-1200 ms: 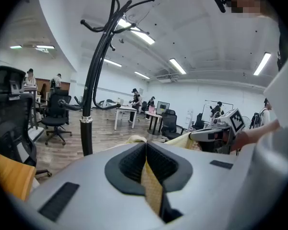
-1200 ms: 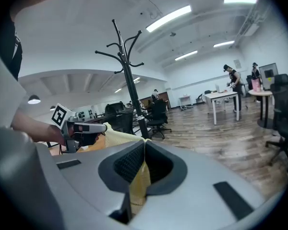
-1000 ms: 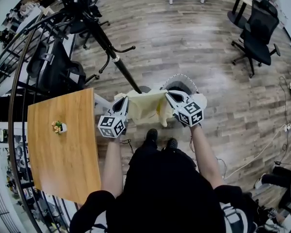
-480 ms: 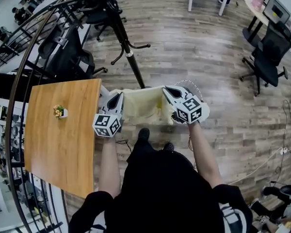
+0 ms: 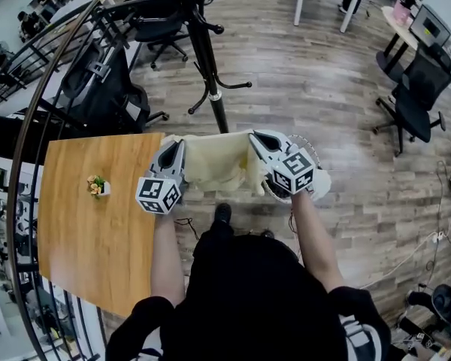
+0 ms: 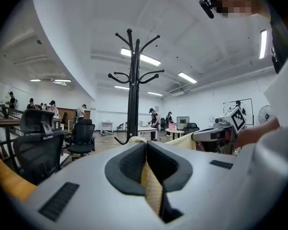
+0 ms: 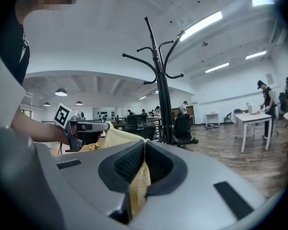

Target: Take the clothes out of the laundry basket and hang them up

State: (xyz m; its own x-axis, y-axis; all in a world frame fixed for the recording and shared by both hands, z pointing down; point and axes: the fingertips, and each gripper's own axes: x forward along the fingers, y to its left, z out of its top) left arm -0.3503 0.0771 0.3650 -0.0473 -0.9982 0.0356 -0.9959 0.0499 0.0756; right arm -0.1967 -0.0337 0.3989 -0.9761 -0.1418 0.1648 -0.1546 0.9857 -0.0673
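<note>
Left gripper (image 5: 176,144) and right gripper (image 5: 256,136) clench the cream garment (image 5: 214,162) between them. It has risen nearer the coat stand (image 5: 207,62) ahead; hanging likely follows.

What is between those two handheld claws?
A pale yellow garment, pinched at each end by the left gripper and right gripper; the head view shows it.

Pale yellow cloth (image 5: 214,162) hangs stretched between my left gripper (image 5: 178,144) and right gripper (image 5: 254,136), pinched at each end; white basket (image 5: 318,183) sits below the right one.
</note>
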